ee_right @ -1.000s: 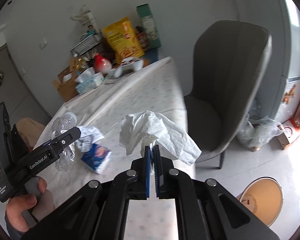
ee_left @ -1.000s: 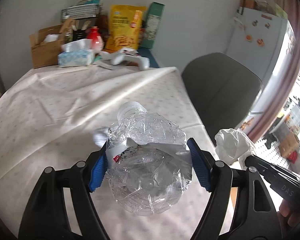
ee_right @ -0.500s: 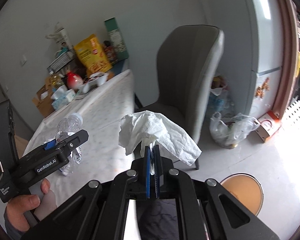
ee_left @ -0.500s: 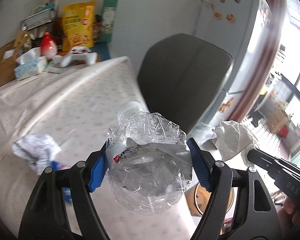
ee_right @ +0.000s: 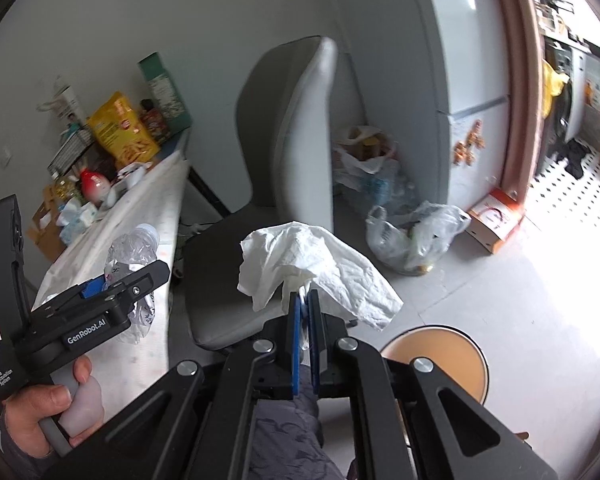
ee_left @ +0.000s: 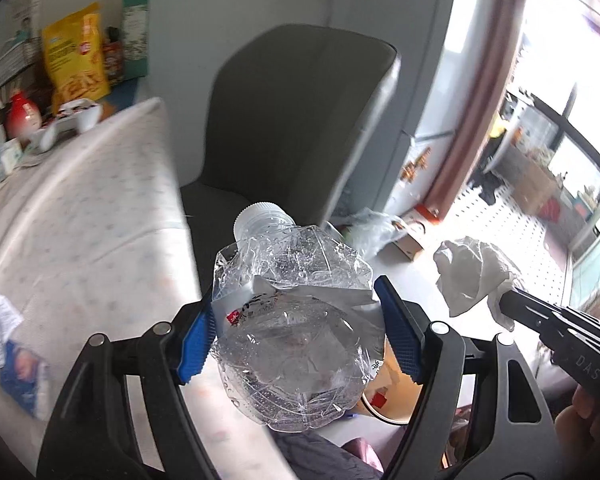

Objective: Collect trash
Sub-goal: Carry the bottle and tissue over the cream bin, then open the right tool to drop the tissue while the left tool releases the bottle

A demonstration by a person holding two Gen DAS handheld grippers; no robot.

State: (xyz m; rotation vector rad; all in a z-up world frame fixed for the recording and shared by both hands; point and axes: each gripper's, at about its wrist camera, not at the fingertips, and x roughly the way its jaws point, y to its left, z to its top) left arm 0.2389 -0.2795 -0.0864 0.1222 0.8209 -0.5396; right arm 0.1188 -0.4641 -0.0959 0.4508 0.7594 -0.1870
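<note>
From the left wrist view, the left tool squeezes a crushed clear plastic bottle with a white cap between its blue pads, cap pointing away. It is held up off the white dotted worktop, out past its edge, so I think it is on its way to a bin. A scrunched white paper and a small blue packet lie on the worktop; they look like trash not yet picked up. Beside the bottle, the right tool carries a crumpled white tissue. Under the bottle peeks a round tan bin on the floor, with some small bits inside that I cannot name

From the right wrist view, the right tool has its blue pads pressed nearly together, pinching the tissue by one corner so it hangs loose. The bin sits low just beside it; its inside is not clear here. By the grey padded chair, a clear plastic bag on the floor is stuffed with rubbish
</note>
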